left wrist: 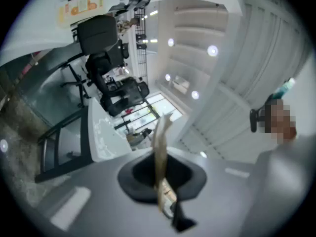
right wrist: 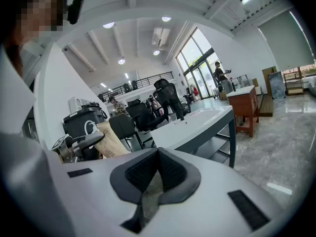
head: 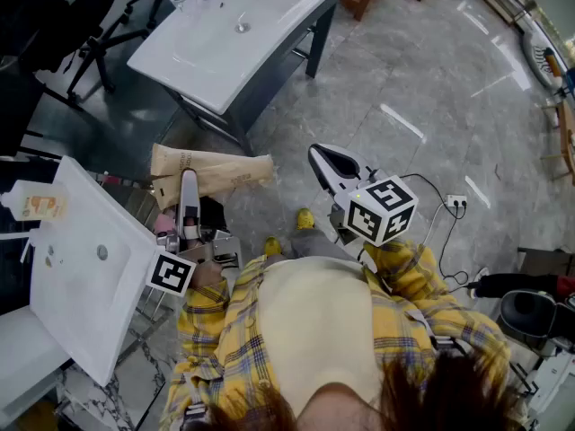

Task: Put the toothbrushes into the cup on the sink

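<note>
Left hand-held gripper (left wrist: 160,157) is clamped on a thin tan sheet (left wrist: 162,130) (seen edge-on). Right hand-held gripper (right wrist: 157,157) is closed, nothing held. Cup (right wrist: 172,117) is seen on the far sink (head: 260,7), well apart from both.

Fingers (left wrist: 139,177) pinching thin tan strip (left wrist: 161,138), white sink (left wrist: 101,132)
</note>
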### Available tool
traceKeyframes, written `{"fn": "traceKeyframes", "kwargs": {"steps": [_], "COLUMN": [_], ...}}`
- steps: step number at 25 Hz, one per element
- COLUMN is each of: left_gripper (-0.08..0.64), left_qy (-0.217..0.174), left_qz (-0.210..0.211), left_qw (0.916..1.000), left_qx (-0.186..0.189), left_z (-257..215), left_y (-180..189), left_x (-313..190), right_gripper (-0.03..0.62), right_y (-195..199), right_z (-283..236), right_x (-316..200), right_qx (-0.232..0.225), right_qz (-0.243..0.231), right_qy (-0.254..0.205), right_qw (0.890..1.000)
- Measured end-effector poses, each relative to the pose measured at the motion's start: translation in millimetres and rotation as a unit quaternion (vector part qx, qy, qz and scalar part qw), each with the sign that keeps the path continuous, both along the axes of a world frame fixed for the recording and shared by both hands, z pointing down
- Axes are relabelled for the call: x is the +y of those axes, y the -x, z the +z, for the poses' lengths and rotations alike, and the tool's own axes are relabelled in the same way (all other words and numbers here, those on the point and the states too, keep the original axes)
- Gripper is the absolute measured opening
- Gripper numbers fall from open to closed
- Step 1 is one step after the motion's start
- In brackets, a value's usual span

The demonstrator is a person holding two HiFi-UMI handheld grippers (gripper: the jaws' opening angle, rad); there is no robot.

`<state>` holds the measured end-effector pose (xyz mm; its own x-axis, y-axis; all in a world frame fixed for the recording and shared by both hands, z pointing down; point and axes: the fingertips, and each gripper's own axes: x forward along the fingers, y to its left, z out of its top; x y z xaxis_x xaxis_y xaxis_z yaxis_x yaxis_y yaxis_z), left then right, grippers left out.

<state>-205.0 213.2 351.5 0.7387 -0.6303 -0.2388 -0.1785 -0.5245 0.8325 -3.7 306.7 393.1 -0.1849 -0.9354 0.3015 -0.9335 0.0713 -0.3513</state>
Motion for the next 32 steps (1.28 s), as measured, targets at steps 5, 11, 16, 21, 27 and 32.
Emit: {"fn": "traceKeyframes", "kwargs": {"steps": [5,11,16,21,27,32], "left_gripper": [0.005,0.005,0.005,0.005,0.005,0.005], "left_qy": [0.002,0.009,0.014,0.018,0.013,0.011], "left_qz": [-0.004,-0.009,-0.008,-0.005,-0.013,-0.025], "left_qw": [1.0,0.9999,0.9999,0.9998,0.9998,0.9995], "left_qx": [0.002,0.001,0.002,-0.006,-0.009,-0.018], "left_z": [2.7,7.2,9.1,12.7,7.2,7.7], "left_y": [-9.9,-30.1,-50.0,-74.4,-95.3,-97.9], "left_x": [-6.1,-11.9,-15.1,-15.9,-14.5,-15.7], "right_gripper": [0.014,0.014,0.014,0.014,0.014,0.014], "right_y": [-10.7,-28.8,-44.8,-62.4,-84.0,-86.9], "right_z": [2.4,4.7,9.3,12.4,11.3,12.6], "right_x": [-7.5,-20.1,-28.2,-34.4,-41.0,-48.2], "right_qx": [0.003,-0.011,-0.016,-0.024,-0.022,-0.019], "right_qz": [-0.007,-0.021,-0.035,-0.051,-0.071,-0.088], "right_qy": [0.002,-0.003,0.002,-0.003,-0.01,-0.011], "right_qw": [1.0,1.0,0.999,0.998,0.997,0.996]}}
